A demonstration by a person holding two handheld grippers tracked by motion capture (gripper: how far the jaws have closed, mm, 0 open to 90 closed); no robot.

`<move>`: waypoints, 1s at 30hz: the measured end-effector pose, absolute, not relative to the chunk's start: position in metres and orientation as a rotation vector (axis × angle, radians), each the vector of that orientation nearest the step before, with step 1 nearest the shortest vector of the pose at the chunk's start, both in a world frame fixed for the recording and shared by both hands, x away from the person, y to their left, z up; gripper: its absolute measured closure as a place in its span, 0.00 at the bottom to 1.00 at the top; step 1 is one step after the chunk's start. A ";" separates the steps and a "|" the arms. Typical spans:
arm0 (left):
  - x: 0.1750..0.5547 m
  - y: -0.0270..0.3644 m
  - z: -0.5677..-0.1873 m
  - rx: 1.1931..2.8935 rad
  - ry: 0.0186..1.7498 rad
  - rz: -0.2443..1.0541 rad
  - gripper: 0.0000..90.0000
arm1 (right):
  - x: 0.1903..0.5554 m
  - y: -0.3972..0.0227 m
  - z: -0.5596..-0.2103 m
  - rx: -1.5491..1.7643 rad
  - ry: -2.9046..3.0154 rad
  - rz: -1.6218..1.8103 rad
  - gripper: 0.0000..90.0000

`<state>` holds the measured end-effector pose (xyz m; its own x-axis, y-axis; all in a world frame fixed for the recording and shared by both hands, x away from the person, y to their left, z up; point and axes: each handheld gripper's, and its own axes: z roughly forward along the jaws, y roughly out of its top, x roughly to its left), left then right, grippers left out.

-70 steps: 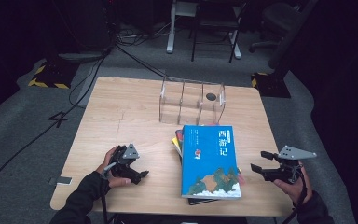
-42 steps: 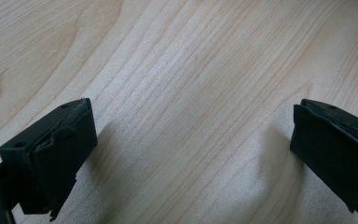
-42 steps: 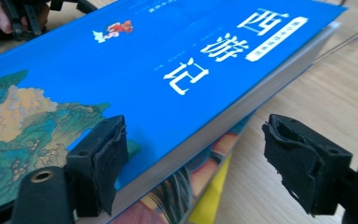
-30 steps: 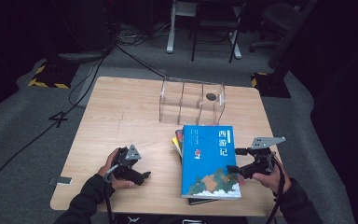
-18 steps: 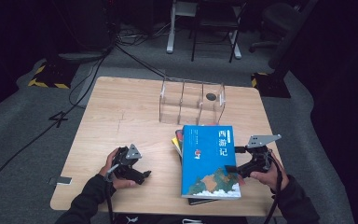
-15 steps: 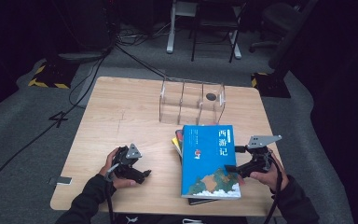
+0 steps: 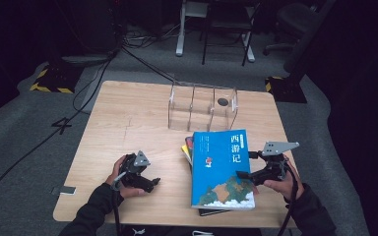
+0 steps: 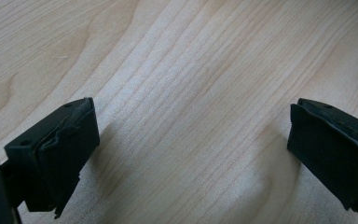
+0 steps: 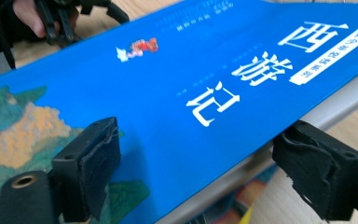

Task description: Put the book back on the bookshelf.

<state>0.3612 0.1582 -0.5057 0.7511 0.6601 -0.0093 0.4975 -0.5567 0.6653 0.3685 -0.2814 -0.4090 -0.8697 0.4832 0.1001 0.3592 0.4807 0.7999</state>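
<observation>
Right tool point(image 7: 243, 164): jaws wide, straddling blue book point(image 7: 222, 167) edge, ungripped. Left tool point(image 7: 147, 184): jaws wide, empty, low over desk point(image 7: 128, 118).

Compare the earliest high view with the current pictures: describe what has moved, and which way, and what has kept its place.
The right gripper has moved in from the table's right edge, leftward to the blue book. Its open fingers now straddle the book's right edge, one above the cover and one below, not yet closed. The left gripper has stayed open over bare wood, and the book pile and the clear rack have kept their places.
</observation>
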 end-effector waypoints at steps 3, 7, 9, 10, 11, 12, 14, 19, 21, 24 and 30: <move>0.361 0.158 -0.506 2.280 0.866 0.317 0.02 | 0.370 -0.278 -0.409 0.728 2.591 1.334 0.19; 0.361 0.158 -0.506 2.281 0.859 0.317 0.03 | 0.375 -0.275 -0.411 0.730 2.616 1.350 0.20; 0.361 0.158 -0.506 2.280 0.854 0.312 0.04 | 0.379 -0.272 -0.411 0.724 2.628 1.360 0.21; 0.361 0.157 -0.506 2.274 0.856 0.312 0.04 | 0.383 -0.269 -0.412 0.720 2.629 1.370 0.23; 0.361 0.157 -0.506 2.276 0.852 0.314 0.04 | 0.385 -0.266 -0.412 0.713 2.628 1.367 0.25; 0.361 0.157 -0.506 2.278 0.852 0.313 0.04 | 0.388 -0.262 -0.413 0.702 2.625 1.369 0.25; 0.361 0.157 -0.506 2.278 0.846 0.313 0.05 | 0.394 -0.255 -0.413 0.693 2.632 1.374 0.27; 0.360 0.157 -0.505 2.276 0.838 0.313 0.06 | 0.397 -0.254 -0.411 0.712 2.611 1.352 0.46; 0.359 0.157 -0.505 2.273 0.836 0.316 0.07 | 0.395 -0.257 -0.411 0.695 2.618 1.381 0.53; 0.358 0.156 -0.504 2.277 0.834 0.313 0.10 | 0.391 -0.260 -0.411 0.681 2.631 1.371 0.56; 0.356 0.141 -0.502 2.289 0.767 0.297 0.22 | 0.388 -0.264 -0.409 0.706 2.656 1.356 0.52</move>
<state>0.3564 0.1406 -0.5021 0.7990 0.6013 -0.0035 0.4423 -0.5837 0.6809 0.3883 -0.2636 -0.4091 -0.8911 0.4325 0.1371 0.3647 0.5032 0.7834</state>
